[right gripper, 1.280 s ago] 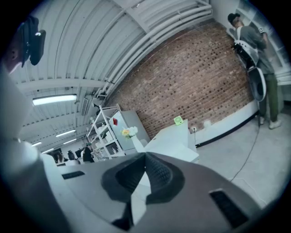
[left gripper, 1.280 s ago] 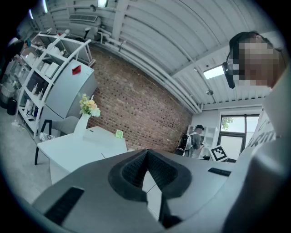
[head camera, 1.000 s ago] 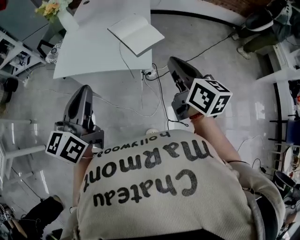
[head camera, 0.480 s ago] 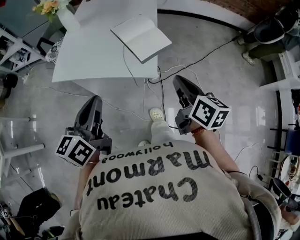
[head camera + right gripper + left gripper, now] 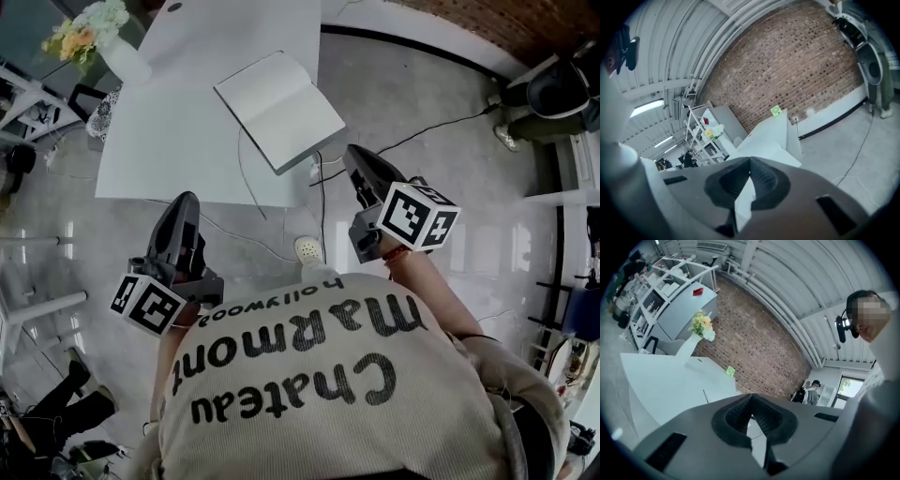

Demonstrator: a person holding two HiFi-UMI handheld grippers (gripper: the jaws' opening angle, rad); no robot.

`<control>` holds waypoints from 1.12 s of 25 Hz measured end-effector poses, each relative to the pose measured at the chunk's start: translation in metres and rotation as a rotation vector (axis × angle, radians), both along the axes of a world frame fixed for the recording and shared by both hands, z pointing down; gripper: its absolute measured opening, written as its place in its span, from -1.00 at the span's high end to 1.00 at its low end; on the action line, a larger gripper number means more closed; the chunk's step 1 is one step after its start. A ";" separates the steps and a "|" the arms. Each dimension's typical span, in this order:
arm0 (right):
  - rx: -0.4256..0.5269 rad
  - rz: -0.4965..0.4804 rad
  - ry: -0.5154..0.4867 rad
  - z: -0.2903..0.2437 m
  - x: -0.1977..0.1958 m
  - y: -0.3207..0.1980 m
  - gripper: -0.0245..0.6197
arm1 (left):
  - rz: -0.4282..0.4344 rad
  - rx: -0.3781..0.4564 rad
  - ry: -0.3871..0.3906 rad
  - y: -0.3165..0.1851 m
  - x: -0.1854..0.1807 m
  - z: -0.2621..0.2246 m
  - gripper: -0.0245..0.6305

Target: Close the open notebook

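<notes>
The open notebook [image 5: 279,111] lies flat with blank white pages on the white table [image 5: 169,141], near the table's right front corner. My left gripper [image 5: 185,200] is held at the table's near edge, left of and below the notebook, with its jaws closed and nothing between them [image 5: 751,397]. Just off the table's right front corner, close to the notebook's right corner, my right gripper [image 5: 353,153] is shut and empty [image 5: 750,161]. Neither gripper touches the notebook.
A white vase of flowers [image 5: 108,37] stands at the table's far left corner. Cables [image 5: 319,202] run over the grey floor under the table's right edge. The person's shoe [image 5: 307,248] shows below. White shelving [image 5: 23,94] stands left, a chair [image 5: 562,89] far right.
The table and notebook have come nearer and sit lower in the head view. Both grippers have moved forward, up to the table's near edge, still closed.
</notes>
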State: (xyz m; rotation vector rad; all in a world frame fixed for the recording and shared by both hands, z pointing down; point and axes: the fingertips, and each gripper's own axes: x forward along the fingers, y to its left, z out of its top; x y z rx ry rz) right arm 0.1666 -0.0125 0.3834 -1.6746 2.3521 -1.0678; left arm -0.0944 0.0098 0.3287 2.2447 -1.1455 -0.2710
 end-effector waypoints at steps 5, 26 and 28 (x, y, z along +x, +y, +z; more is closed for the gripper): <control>0.021 -0.013 -0.050 -0.007 0.021 -0.057 0.92 | -0.056 -0.018 0.014 -0.034 0.011 -0.004 0.92; -0.324 -0.053 -0.138 0.176 0.065 -0.108 0.37 | -0.330 -0.083 -0.066 -0.052 0.000 0.010 0.93; -0.331 -0.058 -0.193 0.181 0.061 -0.108 0.34 | -0.337 -0.089 -0.071 -0.053 -0.001 0.011 0.93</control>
